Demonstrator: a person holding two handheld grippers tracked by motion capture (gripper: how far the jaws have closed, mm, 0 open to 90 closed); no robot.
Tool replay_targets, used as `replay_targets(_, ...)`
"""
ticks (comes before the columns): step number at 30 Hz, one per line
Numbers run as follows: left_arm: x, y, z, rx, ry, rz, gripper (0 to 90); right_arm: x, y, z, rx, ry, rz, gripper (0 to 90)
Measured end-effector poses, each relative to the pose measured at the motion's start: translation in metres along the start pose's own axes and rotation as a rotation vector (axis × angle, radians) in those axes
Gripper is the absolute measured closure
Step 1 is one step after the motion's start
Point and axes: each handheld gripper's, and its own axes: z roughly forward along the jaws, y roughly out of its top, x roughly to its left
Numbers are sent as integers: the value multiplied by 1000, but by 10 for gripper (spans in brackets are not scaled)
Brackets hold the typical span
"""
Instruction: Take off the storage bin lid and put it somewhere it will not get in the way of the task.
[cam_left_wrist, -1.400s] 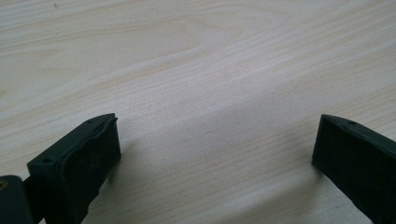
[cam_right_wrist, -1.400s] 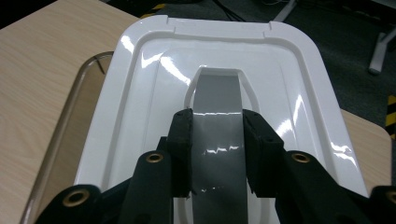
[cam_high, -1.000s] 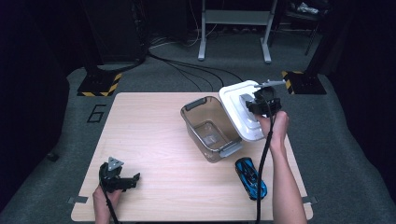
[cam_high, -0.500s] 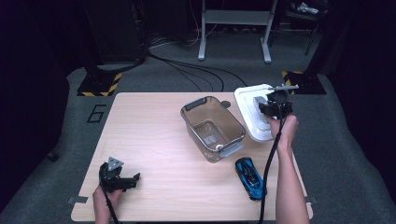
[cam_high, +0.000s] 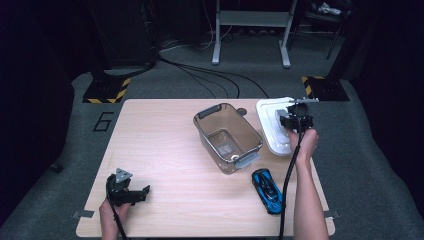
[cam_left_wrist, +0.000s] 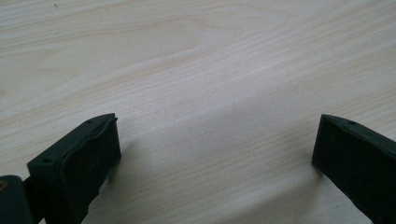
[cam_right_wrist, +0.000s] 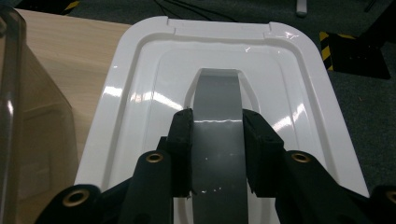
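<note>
A white lid lies at the table's right edge, beside a clear plastic box with grey latches. My right gripper sits on top of the lid. In the right gripper view the right gripper is shut on the lid's grey handle, one jaw on each side of it, and the lid spreads out below. My left gripper rests near the front left corner of the table. Its jaws stand wide apart over bare wood with nothing between them.
A blue toy car lies near the front right, just left of the person's right forearm. The box is empty but for a small label inside. Cables and stand legs are on the floor beyond the wooden table.
My right gripper has carried the lid to the right, away from the clear box's far side and toward the table's right edge. The left gripper has stayed still.
</note>
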Motion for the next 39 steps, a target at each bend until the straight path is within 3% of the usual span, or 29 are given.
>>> replay_targets(14, 0, 0, 0, 0, 0, 0, 10, -4, -25, 38, 30, -21, 44, 664)
replay_targets(26, 0, 0, 0, 0, 0, 0, 10, 4, -41, 60, 71, -34, 23, 664)
replay_targets(39, 0, 0, 0, 0, 0, 0, 10, 2, -52, 76, 106, -31, 62, 662)
